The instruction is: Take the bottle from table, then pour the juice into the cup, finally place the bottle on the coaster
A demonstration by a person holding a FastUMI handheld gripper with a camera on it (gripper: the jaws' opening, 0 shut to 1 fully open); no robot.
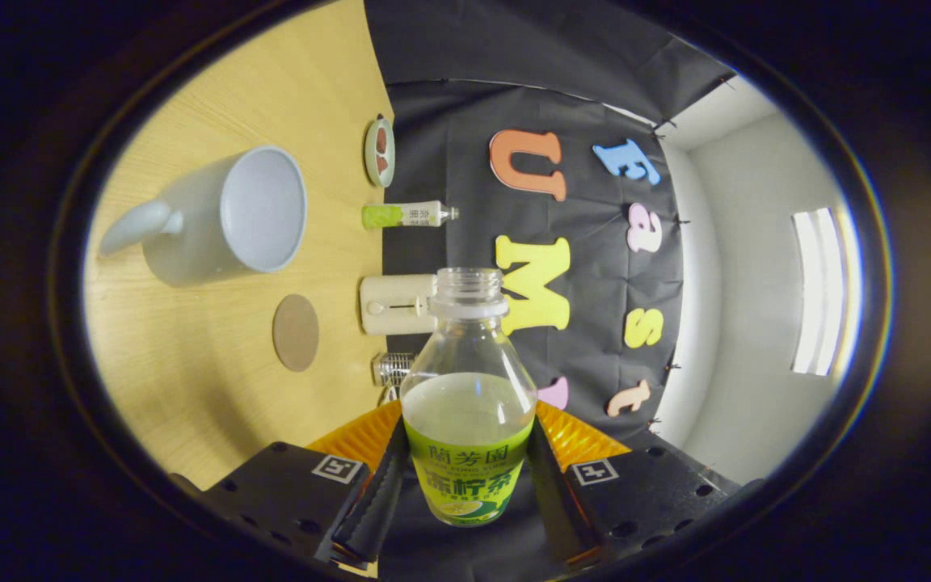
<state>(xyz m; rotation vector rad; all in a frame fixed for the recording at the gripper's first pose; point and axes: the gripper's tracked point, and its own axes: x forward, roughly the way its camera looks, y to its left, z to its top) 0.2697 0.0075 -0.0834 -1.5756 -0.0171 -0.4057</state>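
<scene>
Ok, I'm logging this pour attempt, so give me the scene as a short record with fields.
gripper: gripper shut on bottle, a finger pressed on each side of its label
bottle: bottle uncapped, part full of pale juice, rolled sideways relative to the table
cup: cup white, empty as far as visible, on table
coaster: coaster round, bare, between cup and fingers
stage: bottle lifted; pouring not yet visible

Even warm light, bright window (817,291) glare, heavy fisheye warp, sharp centre.
</scene>
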